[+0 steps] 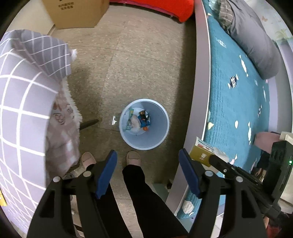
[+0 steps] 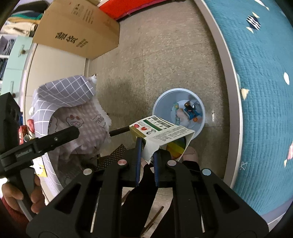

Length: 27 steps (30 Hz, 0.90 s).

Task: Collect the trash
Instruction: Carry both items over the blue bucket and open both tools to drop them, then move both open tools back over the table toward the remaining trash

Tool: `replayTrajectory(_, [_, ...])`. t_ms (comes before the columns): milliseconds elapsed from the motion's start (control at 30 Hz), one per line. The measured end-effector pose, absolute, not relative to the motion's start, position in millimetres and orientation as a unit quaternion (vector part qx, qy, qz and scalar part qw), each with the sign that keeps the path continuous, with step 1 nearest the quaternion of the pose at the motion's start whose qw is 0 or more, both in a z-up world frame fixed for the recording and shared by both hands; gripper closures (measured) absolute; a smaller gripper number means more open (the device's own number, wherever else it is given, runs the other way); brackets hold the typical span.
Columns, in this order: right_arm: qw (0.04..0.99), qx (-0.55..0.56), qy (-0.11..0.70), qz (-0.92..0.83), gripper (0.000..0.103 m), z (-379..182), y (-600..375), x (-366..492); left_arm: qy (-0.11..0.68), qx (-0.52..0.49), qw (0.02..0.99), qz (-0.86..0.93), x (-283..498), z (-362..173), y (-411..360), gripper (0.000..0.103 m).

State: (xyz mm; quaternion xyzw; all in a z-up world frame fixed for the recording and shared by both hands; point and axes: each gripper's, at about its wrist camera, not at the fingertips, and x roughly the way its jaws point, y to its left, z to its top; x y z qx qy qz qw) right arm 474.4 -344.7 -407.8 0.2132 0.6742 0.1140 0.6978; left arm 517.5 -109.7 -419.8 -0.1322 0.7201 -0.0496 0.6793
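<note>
A pale blue bin (image 1: 161, 113) stands on the floor just beyond my left gripper (image 1: 148, 152), with wrappers (image 1: 141, 119) lying in its bottom. The left jaws are wide open and nothing is between them. My right gripper (image 2: 147, 148) is shut on a small white and olive carton (image 2: 161, 131), pinching its torn open end. In the right wrist view the carton hangs beside the bin's (image 2: 164, 104) near rim, a little left of it. The left wrist view also catches this carton (image 1: 201, 152) at the right, by the bed edge.
A bed with a teal quilt (image 1: 238, 91) runs along the right. Grey checked cloth over pink fabric (image 1: 27, 91) hangs at the left. A cardboard box (image 1: 77, 12) stands at the far end of the floor. The person's slippered feet (image 1: 133, 157) are next to the bin.
</note>
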Motion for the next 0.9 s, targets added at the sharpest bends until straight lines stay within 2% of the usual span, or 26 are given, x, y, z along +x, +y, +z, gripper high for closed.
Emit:
replayTrajectory(267, [0.700,0.185,0.679,0.121,0.087,-409.3,-326.0,488.2,0.712,-0.149,0.686,-0.035,509.6,-408.4,-90.5,0.033])
replayTrajectory(333, [0.700,0.182,0.681,0.117,0.071,-410.4,-324.6,489.8,0.710,-0.152,0.687,-0.034,506.9,-405.7,-87.3,0.033])
replayTrajectory(367, [0.703,0.178,0.680,0.113,0.053,-409.5,-324.6,490.3,0.710,-0.152,0.687,-0.033,505.3,-404.6,-86.2,0.033])
replayTrajectory(400, [0.706,0.175,0.678,0.110,0.049,-408.6,-323.4,490.0,0.710,-0.152,0.687,-0.034,504.5,-403.7,-85.2,0.032])
replayTrajectory(900, [0.729,0.161,0.645,0.165,0.048,-344.1,-301.5,485.3,0.681,-0.155,0.715,-0.035,488.1,-360.7,-82.9,0.032])
